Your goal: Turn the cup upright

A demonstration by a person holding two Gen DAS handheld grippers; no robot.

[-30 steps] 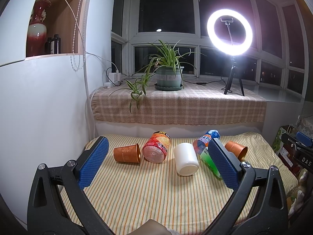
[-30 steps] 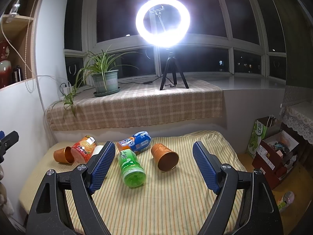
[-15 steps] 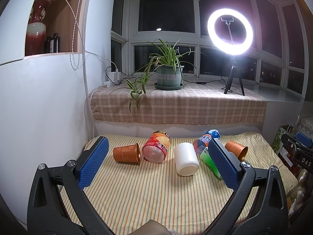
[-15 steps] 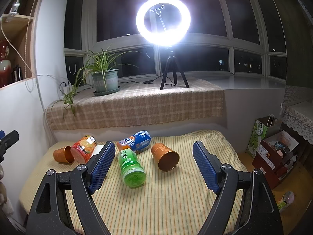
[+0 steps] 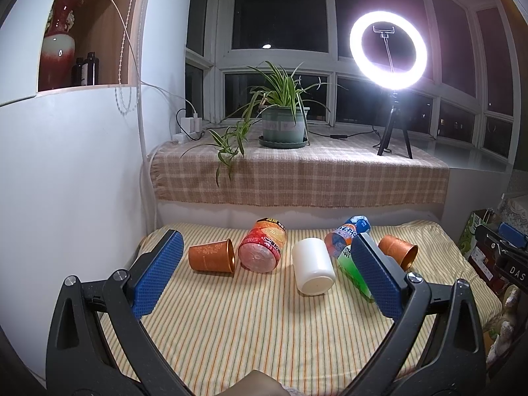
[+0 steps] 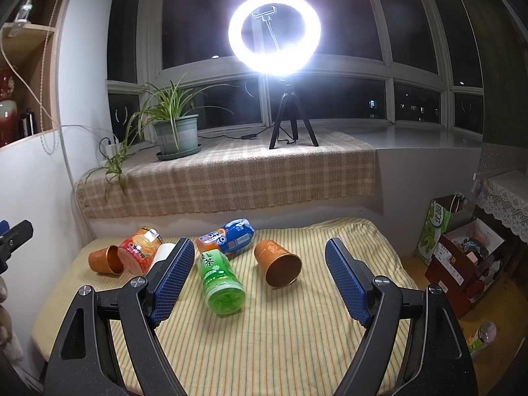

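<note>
Several cups lie on their sides on the striped tablecloth (image 5: pixel 264 330). An orange cup (image 5: pixel 211 259) lies at the left; it shows in the right wrist view (image 6: pixel 104 260) too. A white cup (image 5: pixel 313 270) lies in the middle, bottom toward me. A second orange cup (image 6: pixel 279 264) lies at the right, mouth toward me, also in the left wrist view (image 5: pixel 397 254). My left gripper (image 5: pixel 264 270) is open and empty, held before the row. My right gripper (image 6: pixel 260 274) is open and empty, framing the green bottle and the right orange cup.
A red-orange bottle (image 5: pixel 262 247), a blue bottle (image 6: pixel 227 237) and a green tea bottle (image 6: pixel 219 280) lie among the cups. A white wall (image 5: pixel 66 198) bounds the left. A ledge behind holds a plant (image 5: pixel 283 122) and ring light (image 6: pixel 274 33). Boxes (image 6: pixel 462 264) stand at right.
</note>
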